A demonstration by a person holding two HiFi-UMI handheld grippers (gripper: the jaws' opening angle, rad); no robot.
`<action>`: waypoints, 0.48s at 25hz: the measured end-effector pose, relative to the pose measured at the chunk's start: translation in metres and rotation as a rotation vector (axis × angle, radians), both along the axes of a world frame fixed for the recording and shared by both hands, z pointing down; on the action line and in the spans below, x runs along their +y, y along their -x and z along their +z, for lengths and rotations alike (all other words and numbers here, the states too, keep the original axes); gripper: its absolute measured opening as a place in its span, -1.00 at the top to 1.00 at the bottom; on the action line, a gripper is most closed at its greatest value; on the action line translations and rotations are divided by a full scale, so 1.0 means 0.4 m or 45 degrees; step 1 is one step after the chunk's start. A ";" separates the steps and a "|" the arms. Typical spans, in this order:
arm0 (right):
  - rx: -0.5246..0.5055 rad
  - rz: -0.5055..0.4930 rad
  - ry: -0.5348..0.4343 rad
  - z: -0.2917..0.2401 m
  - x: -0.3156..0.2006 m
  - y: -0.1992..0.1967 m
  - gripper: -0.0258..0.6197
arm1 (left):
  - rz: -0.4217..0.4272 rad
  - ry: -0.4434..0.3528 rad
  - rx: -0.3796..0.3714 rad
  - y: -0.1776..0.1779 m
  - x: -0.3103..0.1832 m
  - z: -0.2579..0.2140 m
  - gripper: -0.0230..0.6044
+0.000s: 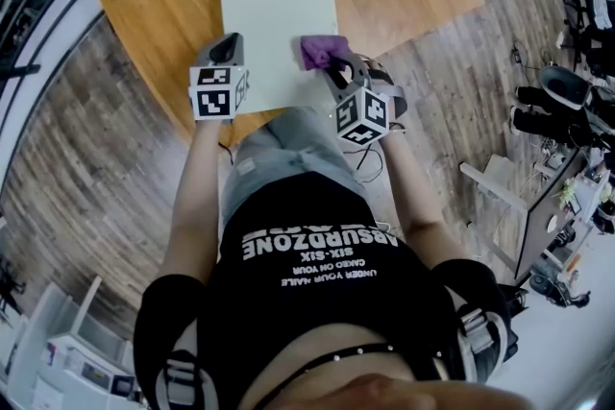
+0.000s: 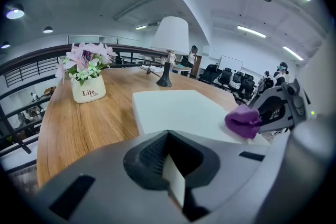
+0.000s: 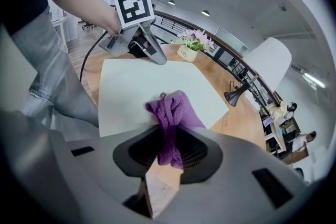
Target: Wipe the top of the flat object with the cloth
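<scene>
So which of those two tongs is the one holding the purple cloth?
The right tongs: the purple cloth is pinched in them, at the right side of the white board. The left tongs grip only that board's edge.

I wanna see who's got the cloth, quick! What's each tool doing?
Left tool: closed on the edge of the white board.
Right tool: closed, holding the purple cloth.

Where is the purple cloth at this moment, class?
In the head view the cloth sits on the right edge of the white board, pinched in the right gripper, across from the left gripper at the board's left edge.
</scene>
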State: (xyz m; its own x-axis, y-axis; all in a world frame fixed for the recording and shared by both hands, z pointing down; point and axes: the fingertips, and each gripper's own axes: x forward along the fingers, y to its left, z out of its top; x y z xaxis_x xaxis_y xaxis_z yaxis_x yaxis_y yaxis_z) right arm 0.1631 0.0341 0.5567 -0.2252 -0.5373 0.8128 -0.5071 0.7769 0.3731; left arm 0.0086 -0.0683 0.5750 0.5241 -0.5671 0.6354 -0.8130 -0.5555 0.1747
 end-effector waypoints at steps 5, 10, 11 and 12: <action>-0.024 0.020 0.010 -0.002 0.034 0.001 0.60 | -0.007 -0.008 -0.008 0.001 0.002 0.000 0.88; -0.032 0.028 0.010 -0.002 0.063 0.003 0.60 | -0.012 -0.014 -0.012 0.001 0.002 0.000 0.87; -0.034 0.032 0.010 -0.003 0.069 0.003 0.60 | -0.013 -0.014 -0.013 0.000 0.002 0.000 0.87; -0.035 0.035 0.012 -0.003 0.074 0.003 0.60 | -0.014 -0.013 -0.014 0.000 0.003 0.000 0.87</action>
State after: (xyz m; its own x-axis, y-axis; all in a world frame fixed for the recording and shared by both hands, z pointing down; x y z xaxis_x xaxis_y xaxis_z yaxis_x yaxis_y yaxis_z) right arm 0.1617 0.0638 0.5555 -0.2333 -0.5362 0.8112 -0.5382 0.7660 0.3515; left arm 0.0085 -0.0672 0.5751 0.5109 -0.5792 0.6352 -0.8208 -0.5483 0.1602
